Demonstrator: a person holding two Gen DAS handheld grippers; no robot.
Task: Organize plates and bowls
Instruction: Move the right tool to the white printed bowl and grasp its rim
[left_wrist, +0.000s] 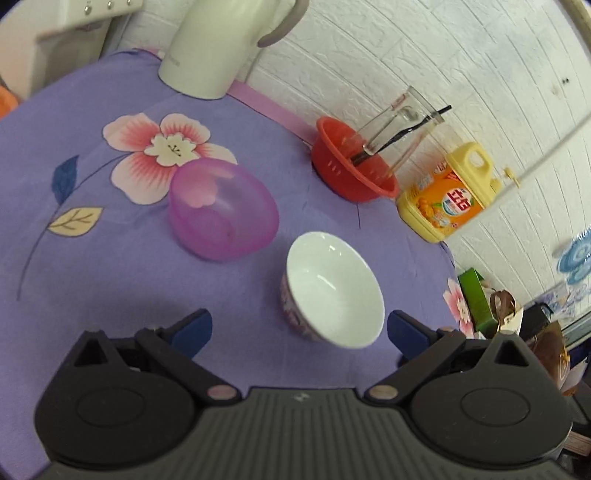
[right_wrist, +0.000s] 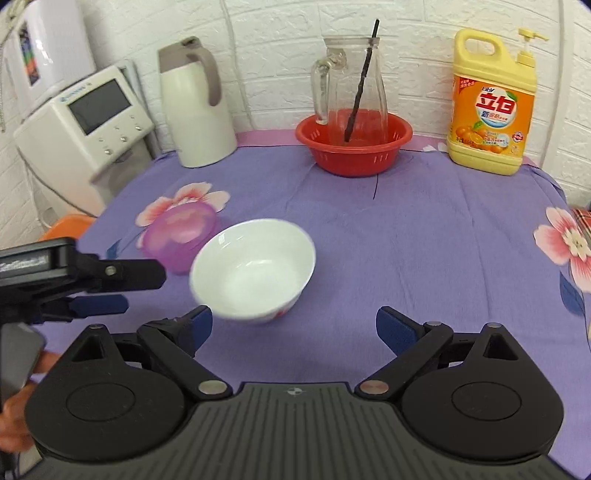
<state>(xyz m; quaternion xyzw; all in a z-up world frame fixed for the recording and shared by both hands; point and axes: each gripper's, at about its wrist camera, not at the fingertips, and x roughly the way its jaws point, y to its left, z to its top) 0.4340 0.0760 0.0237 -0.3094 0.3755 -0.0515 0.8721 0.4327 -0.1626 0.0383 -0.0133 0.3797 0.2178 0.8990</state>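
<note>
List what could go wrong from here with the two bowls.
1. The white bowl looks tilted and blurred between the open right gripper fingers; it may tip or roll.
2. The left gripper is close beside it, so the two grippers could collide.
3. The purple bowl sits just behind the white one; a push could knock them together.

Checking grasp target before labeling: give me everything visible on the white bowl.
The white bowl looks like glazed ceramic: plain glossy white inside, a pink and purple floral pattern on the outer wall. It appears empty and sits upright on the purple tablecloth, just beside the translucent purple bowl; contact between them is unclear. Both grippers are open near it, neither touching it. Its near rim is motion-blurred.
</note>
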